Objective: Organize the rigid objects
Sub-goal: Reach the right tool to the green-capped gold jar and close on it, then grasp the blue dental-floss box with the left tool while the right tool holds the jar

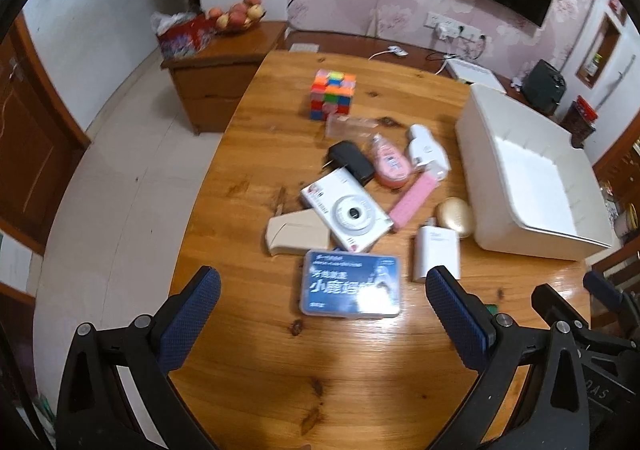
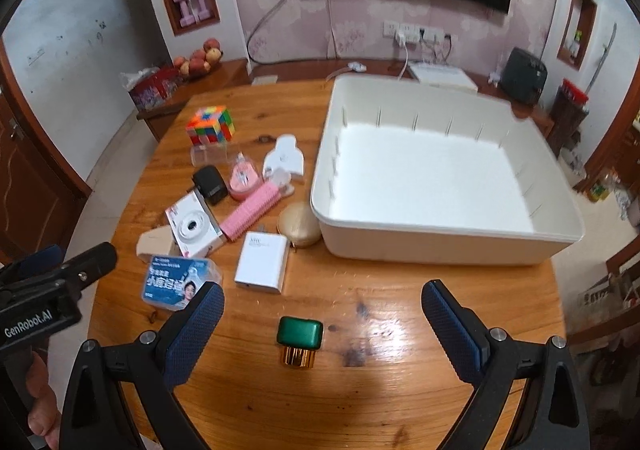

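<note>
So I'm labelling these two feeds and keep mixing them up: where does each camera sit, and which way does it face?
Left wrist: on the left gripper, above the round wooden table, facing the blue-labelled clear plastic box; its open jaws show.
Right wrist: on the right gripper, facing the empty white plastic bin and green gold-capped bottle; open jaws show.
Shared: box, bin, multicoloured puzzle cube.

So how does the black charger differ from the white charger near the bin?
The black charger is dark and looks smaller; the white charger is pale and looks larger. The black charger lies against the white camera in the middle of the clutter; the white charger lies nearer the grippers, beside the gold case. Both rest on the wooden table, outside the white bin.
</note>
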